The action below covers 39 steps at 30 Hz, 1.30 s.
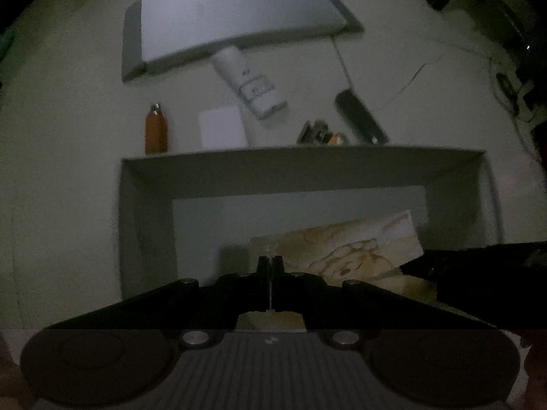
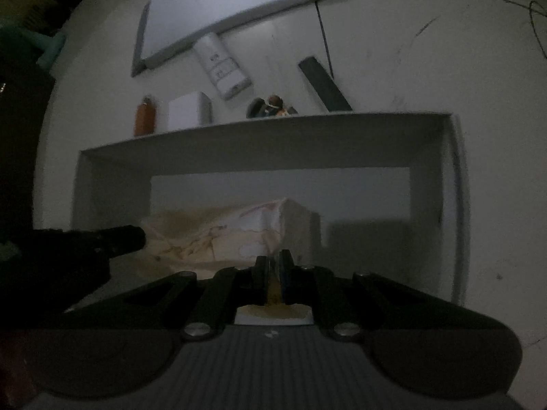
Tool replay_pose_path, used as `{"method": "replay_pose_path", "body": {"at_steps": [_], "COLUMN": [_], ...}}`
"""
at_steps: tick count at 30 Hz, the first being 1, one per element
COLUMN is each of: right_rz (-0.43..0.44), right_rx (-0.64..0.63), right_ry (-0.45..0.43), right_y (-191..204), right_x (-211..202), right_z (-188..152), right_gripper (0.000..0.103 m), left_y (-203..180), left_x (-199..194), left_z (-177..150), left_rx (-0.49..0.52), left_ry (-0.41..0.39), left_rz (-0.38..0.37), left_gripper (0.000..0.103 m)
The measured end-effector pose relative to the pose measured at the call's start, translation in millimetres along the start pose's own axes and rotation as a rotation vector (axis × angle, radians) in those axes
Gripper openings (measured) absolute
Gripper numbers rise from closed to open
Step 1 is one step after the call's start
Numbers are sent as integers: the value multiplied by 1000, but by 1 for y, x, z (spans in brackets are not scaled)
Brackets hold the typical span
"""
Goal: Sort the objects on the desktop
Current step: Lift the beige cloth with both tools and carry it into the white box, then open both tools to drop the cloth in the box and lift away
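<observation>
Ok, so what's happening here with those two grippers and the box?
A person is using both grippers to lower a cream printed packet into an open grey box. The left gripper and right gripper are each shut on an edge of it. A brown bottle, a white remote and other desktop items wait beyond the box.

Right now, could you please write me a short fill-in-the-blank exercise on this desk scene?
1. The printed pack hangs inside the open white ____.
2. Both grippers, left and right, have their jaws ____ on the pack.
3. The small bottle beyond the far wall is ____ in colour.

Missing: box; shut; orange
</observation>
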State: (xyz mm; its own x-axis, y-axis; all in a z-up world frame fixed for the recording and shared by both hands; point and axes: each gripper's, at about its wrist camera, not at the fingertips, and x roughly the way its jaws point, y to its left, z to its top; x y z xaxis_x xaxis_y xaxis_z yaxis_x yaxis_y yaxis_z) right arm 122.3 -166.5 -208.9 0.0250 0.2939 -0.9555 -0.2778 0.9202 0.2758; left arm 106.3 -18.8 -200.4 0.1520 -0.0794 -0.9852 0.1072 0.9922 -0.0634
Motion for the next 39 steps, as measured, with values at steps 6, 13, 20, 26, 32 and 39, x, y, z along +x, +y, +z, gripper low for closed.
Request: {"method": "replay_pose_path", "body": {"at_steps": [6, 13, 20, 26, 32, 39], "right_rz": [-1, -32, -68, -85, -91, -81], "right_rx": [6, 4, 11, 135, 124, 97], "right_ry": [-39, -65, -84, -41, -63, -85], "right_y": [-8, -11, -14, -29, -23, 1], "right_x": [24, 28, 26, 28, 0, -59], "right_z": [3, 3, 5, 9, 8, 4], "right_gripper": [8, 8, 8, 62, 62, 62], "left_y": [2, 0, 1, 4, 2, -6], "left_x": [27, 27, 28, 25, -7, -80], "left_z": [4, 15, 17, 12, 10, 11], "left_rx": [-17, -30, -33, 10, 20, 4], "left_ry": [-17, -56, -50, -32, -47, -130], "left_rz": [4, -11, 22, 35, 45, 47], "left_gripper": [0, 0, 0, 3, 3, 71]}}
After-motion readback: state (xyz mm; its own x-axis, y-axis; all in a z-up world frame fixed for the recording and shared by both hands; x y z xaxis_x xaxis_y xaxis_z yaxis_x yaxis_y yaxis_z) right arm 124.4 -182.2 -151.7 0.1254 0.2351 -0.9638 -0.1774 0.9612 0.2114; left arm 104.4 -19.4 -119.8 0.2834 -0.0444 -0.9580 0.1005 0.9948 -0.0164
